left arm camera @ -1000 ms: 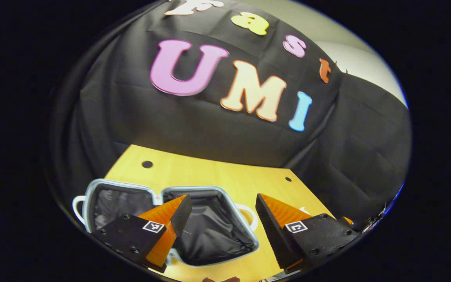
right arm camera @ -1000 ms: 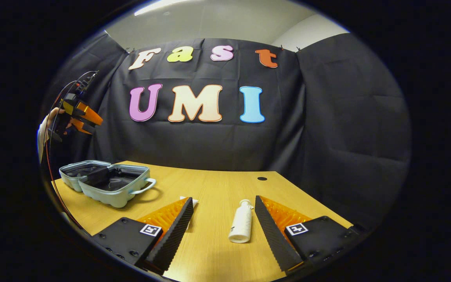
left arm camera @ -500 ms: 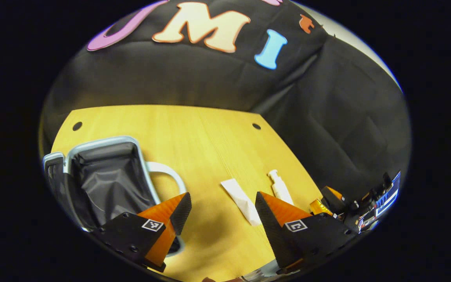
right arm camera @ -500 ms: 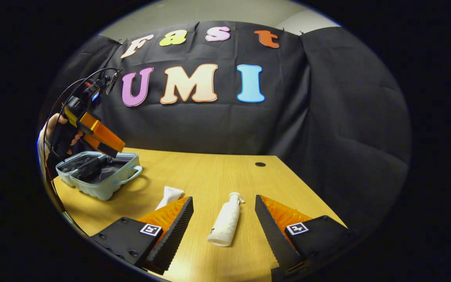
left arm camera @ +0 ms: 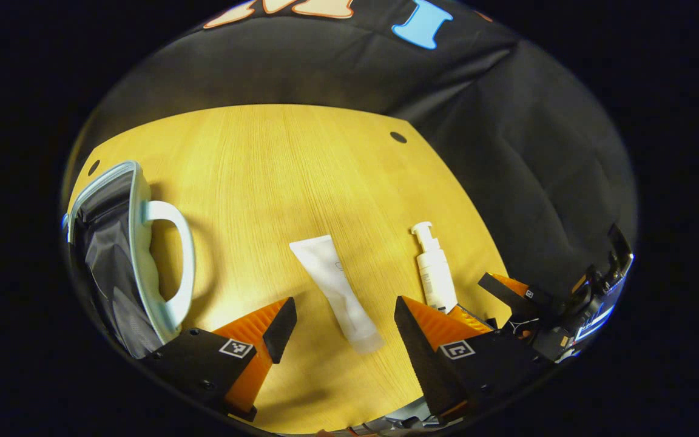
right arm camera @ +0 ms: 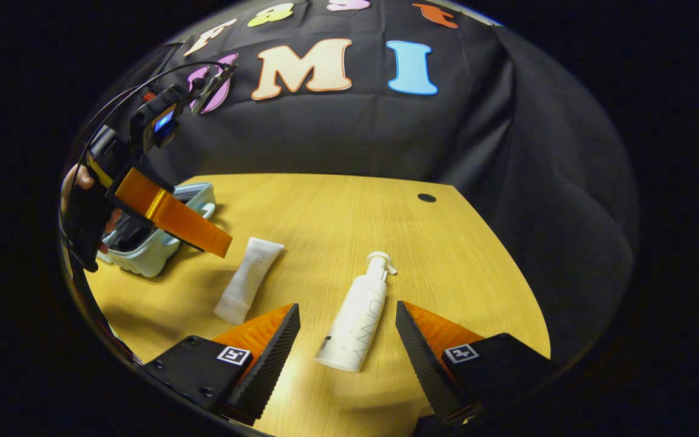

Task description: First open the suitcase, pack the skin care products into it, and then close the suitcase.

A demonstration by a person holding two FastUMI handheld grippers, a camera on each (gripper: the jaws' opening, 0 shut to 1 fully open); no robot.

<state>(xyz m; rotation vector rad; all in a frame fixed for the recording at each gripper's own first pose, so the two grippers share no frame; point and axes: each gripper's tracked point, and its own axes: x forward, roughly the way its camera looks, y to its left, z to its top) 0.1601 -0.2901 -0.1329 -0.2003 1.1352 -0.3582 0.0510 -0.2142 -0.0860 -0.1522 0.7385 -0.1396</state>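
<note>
I have both grippers spread wide and empty: the left gripper [left arm camera: 340, 331] straddles the tube [left arm camera: 337, 294] at lower centre, the right gripper [right arm camera: 347, 340] frames the bottle [right arm camera: 355, 325], each lined up to pinch. The case [left arm camera: 122, 255] lies open at the left edge, ready to fill

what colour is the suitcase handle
Pale blue-white, like the suitcase shell; the handle shows best in the left gripper view.

Wooden table [left arm camera: 301, 170], black cloth wall [right arm camera: 349, 127] behind
</note>
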